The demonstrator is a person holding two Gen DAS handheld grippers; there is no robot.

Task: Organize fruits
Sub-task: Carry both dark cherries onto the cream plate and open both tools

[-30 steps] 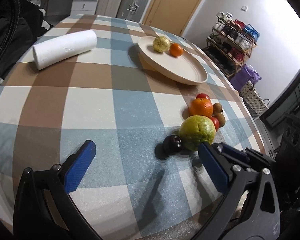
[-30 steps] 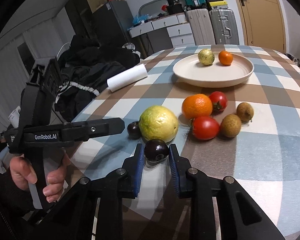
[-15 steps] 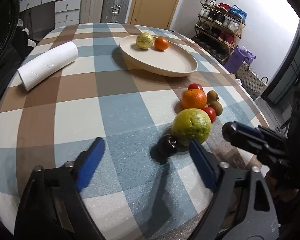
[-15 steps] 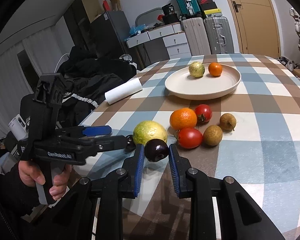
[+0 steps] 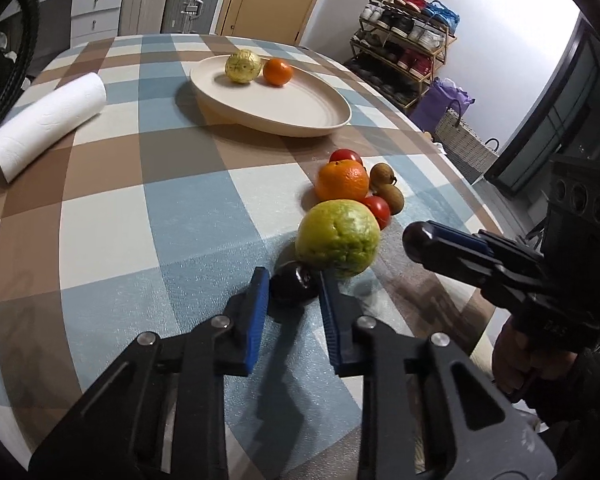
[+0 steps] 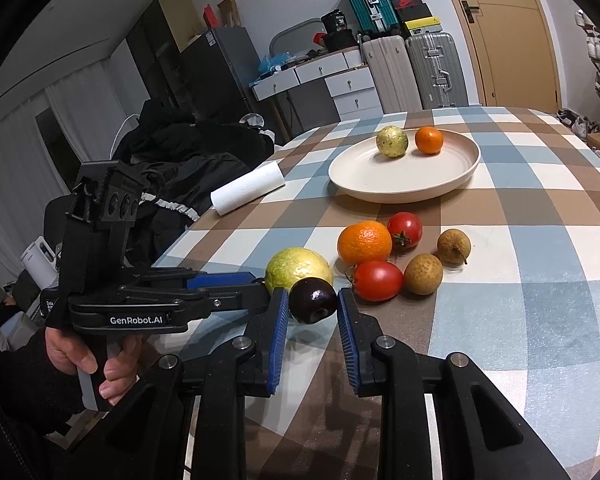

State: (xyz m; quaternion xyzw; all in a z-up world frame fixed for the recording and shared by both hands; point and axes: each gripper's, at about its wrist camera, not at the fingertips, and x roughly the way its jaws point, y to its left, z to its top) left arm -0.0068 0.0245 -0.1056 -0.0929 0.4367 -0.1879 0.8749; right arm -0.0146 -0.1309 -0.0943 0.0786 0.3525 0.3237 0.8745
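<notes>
My left gripper (image 5: 293, 286) is shut on a dark plum (image 5: 290, 289) that lies on the checked tablecloth, right in front of a big green guava (image 5: 338, 238). My right gripper (image 6: 313, 300) holds a second dark plum (image 6: 314, 300) between its blue pads, just above the cloth. Behind the guava sit an orange (image 6: 364, 242), two tomatoes (image 6: 378, 280) and two brown longans (image 6: 423, 274). The cream plate (image 6: 380, 176) farther back carries a yellow-green fruit (image 6: 392, 142) and a small orange (image 6: 429, 140).
A white paper towel roll (image 5: 48, 124) lies at the table's left side. A person's hand (image 6: 80, 356) grips the left gripper's handle. Dark clothes, drawers and suitcases stand beyond the far edge, and a shoe rack (image 5: 404, 40) lines the wall on the right.
My left gripper's jaws have gone from wide open to shut around the plum on the cloth. The right gripper still holds its plum and has lifted slightly.
</notes>
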